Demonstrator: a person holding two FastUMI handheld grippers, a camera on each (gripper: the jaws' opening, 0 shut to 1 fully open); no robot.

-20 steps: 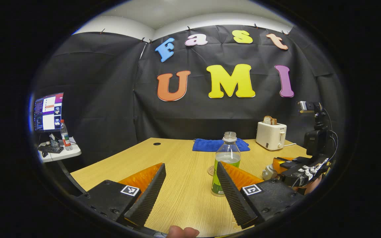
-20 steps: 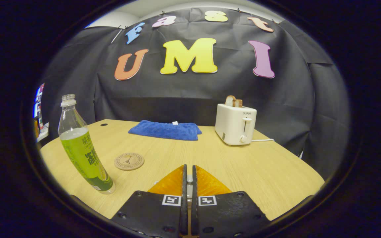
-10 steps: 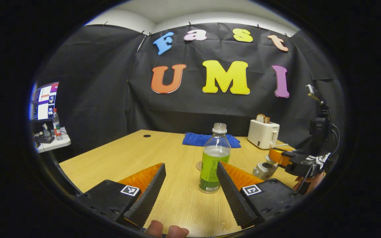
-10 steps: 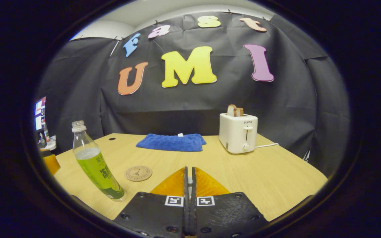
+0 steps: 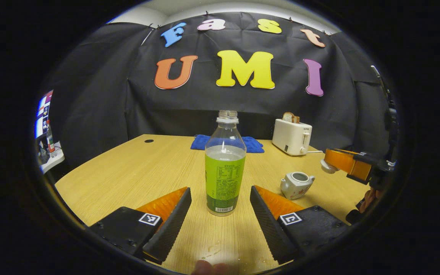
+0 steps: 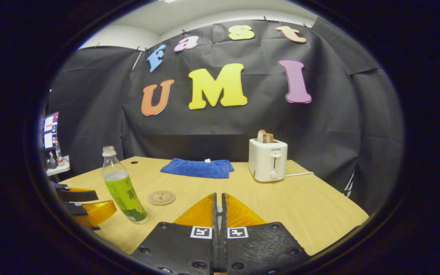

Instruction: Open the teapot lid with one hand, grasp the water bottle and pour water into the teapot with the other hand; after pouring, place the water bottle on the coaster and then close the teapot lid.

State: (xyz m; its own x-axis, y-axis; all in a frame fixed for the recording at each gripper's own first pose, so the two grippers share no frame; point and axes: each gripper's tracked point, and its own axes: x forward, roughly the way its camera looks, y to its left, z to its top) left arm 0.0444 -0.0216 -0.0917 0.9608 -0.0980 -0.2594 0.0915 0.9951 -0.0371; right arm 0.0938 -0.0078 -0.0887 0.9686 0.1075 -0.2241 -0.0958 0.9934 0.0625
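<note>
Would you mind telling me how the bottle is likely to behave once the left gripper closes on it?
The bottle is tall and narrow, so a high nudge would probably tip it. It has no cap, so tilting could spill. Its thin clear wall may flex under the open left gripper.

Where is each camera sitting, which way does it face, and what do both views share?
Left gripper view: rides the left gripper, facing the water bottle between its open fingers; teapot and right gripper holding the lid to the right.
Right gripper view: rides the right gripper, shut, facing the toaster and coaster.
Shared: bottle, toaster, blue cloth.
</note>
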